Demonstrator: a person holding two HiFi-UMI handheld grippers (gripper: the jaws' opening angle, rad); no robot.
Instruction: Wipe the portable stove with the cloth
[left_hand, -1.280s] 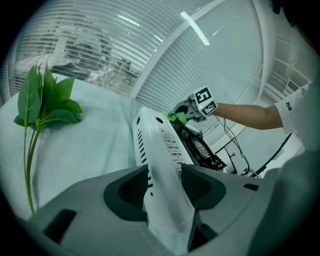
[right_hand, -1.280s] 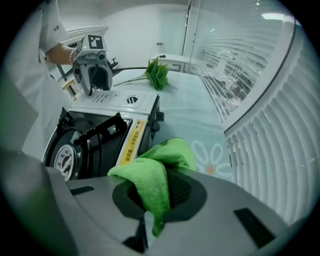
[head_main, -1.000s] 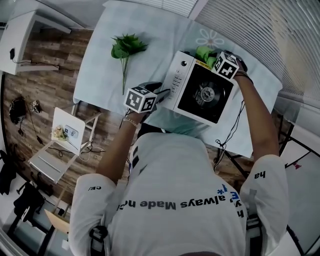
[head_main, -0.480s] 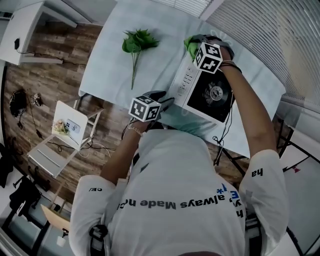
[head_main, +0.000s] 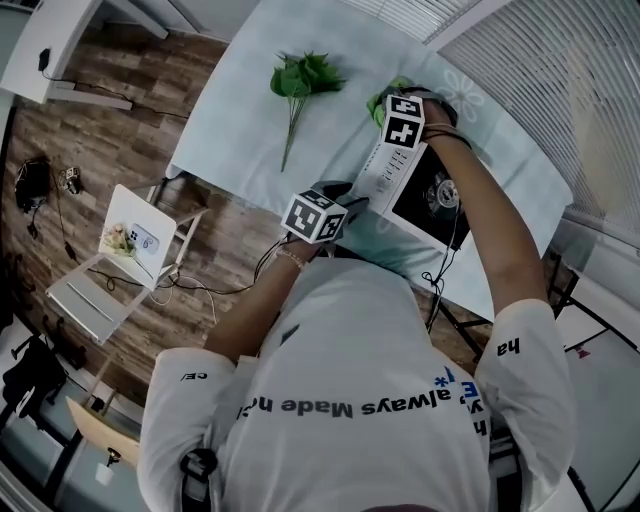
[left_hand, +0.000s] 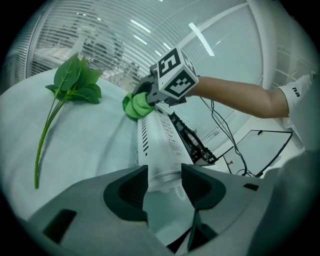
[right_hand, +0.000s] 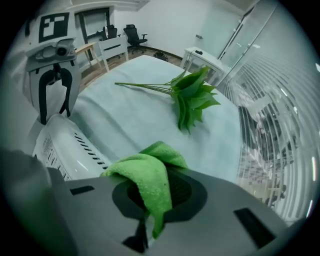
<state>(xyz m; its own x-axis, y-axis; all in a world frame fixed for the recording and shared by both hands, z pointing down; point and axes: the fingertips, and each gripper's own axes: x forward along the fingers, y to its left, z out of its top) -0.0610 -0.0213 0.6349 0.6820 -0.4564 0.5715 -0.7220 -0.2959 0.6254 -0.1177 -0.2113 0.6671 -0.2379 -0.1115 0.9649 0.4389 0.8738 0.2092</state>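
1. Head view: the table (head_main: 250, 120), under a pale cover, carries the portable stove (head_main: 398, 178). The stove is tipped up on one long edge, with its white vented side toward the person and its dark burner top facing away to the right.
2. The left hand-held gripper (left_hand: 165, 186) is clamped on the stove's near end, and both pads touch the white casing. It seems to act as the brace.
3. The right hand-held gripper (right_hand: 152, 197) is closed on the green cloth (right_hand: 150, 172). A fold bulges out past the jaws at the stove's far end, just beside the vent slots.
4. A leafy sprig (head_main: 300, 80) lies on the table well apart from the stove, out of the wiping path.
5. Step in hand, as I judge it: wiping the raised side and far edge. To do it well:
   - Hold the left clamp firm so the stove doesn't rock or drop flat.
   - Press the loose fold of the cloth on the casing, not the bare jaw tips.
   - Stroke along the casing with overlapping passes.
   - Mind the cable hanging off the table edge.
6. Writing:
   - The shirt back reads "always Made", upside down in the head view, and one sleeve shows "ha".
   - The stove's control strip has print, but it is too small to read.
   - The gripper cubes show only black-and-white square markers.
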